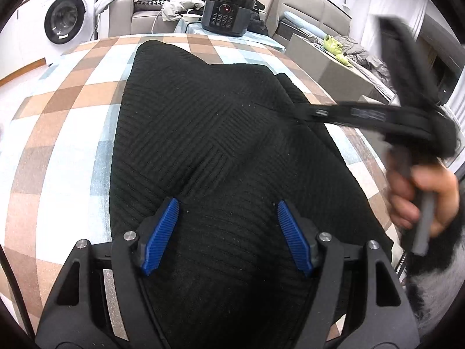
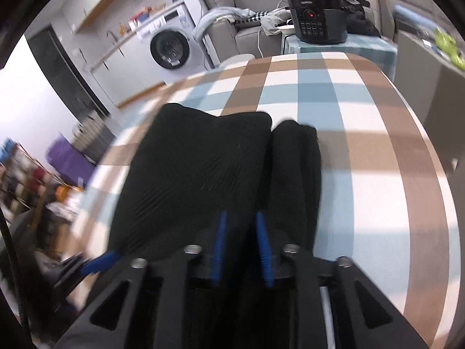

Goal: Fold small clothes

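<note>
Black ribbed knit garment running lengthwise ahead of left gripper, blue pads wide apart, empty; right gripper narrowly parted, pinching nothing.

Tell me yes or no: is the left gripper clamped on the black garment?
No. In the left wrist view the left gripper stands with its blue pads wide apart above the black garment, pinching no fabric.

Garment black, ribbed in diagonal blocks. Tablecloth checked brown, white, pale blue. Pads blue. Cooker black. Washer white.
</note>
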Motion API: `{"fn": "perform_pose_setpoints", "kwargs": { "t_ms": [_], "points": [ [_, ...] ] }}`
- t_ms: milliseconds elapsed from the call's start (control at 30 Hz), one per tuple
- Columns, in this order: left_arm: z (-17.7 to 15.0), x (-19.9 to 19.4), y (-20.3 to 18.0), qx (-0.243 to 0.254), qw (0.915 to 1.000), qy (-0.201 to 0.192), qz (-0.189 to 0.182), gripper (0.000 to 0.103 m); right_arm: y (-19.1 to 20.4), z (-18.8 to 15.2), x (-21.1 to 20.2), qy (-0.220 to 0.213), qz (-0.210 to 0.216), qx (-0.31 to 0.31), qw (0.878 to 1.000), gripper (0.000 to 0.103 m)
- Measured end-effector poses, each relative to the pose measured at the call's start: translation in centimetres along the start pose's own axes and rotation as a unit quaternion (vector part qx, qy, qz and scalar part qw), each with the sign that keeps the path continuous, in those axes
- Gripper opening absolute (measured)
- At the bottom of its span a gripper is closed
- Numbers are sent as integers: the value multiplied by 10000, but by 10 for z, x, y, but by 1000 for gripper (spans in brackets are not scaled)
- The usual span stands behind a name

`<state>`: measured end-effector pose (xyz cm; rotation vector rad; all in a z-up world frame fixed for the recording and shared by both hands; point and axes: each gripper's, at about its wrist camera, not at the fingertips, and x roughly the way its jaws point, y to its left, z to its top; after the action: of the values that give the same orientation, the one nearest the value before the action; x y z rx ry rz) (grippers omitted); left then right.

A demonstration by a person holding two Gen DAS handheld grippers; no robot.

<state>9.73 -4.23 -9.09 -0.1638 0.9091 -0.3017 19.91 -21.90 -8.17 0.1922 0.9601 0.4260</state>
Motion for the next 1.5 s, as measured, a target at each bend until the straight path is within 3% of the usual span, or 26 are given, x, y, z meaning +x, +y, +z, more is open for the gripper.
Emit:
{"fn": "perform_pose_setpoints", "kwargs": {
  "t_ms": [200, 267, 333, 433, 500, 533, 700, 767, 833, 933, 967, 1000, 1100, 1267, 1400, 1500],
  "points": [
    [2, 2, 2, -7, 10000, -23, -18, 70, -4, -71, -25, 310, 882, 721, 9930, 31],
    [2, 2, 2, 7, 10000, -18, -20, 70, 1, -77, -28, 263, 821, 641, 9942, 7],
    [2, 2, 2, 24, 10000, -6, -19, 70, 11, -77, -44, -59, 905, 409, 9950, 5],
    [2, 0, 3, -18, 10000, -14, -65, 71, 22, -78, -52, -4, 477, 115, 9988, 4],
    [2, -1, 4, -43, 10000, -24, -66, 71, 18, -85, -33, 289, 154, 176, 9993, 5],
    [1, -1, 4, -48, 10000, -30, -51, 71, 13, -86, -27, 327, 197, 317, 9988, 5],
    [-6, -21, 8, -156, 9998, -79, 9, 71, 6, -92, -42, 268, 698, 646, 9951, 13],
    [-13, -35, 12, -218, 9996, -170, 9, 71, 9, -102, -55, 276, 940, 644, 9931, 20],
    [-20, -47, 16, -239, 9993, -255, 108, 71, 13, -114, -62, 245, 1000, 567, 9931, 21],
    [-34, -58, 23, -348, 9988, -254, 217, 71, 18, -123, -54, 145, 867, 391, 9954, 18],
    [-39, -60, 26, -415, 9986, -220, 248, 71, 19, -123, -53, 137, 796, 361, 9961, 8],
    [-43, -61, 28, -440, 9985, -201, 261, 71, 20, -123, -55, 81, 766, 315, 9965, 5],
    [-60, -65, 34, -486, 9980, -68, 410, 71, 32, -120, -77, -272, 720, 7, 9970, 5],
    [-79, -72, 40, -594, 9971, 12, 485, 71, 22, -128, -53, 299, 362, 47, 9989, 6],
    [-87, -79, 40, -617, 9966, 16, 541, 71, 19, -128, -69, 96, 581, 191, 9981, 15],
    [-88, -86, 41, -629, 9966, -59, 530, 71, 6, -131, -81, -112, 409, 384, 9984, 28]
  ]
}}
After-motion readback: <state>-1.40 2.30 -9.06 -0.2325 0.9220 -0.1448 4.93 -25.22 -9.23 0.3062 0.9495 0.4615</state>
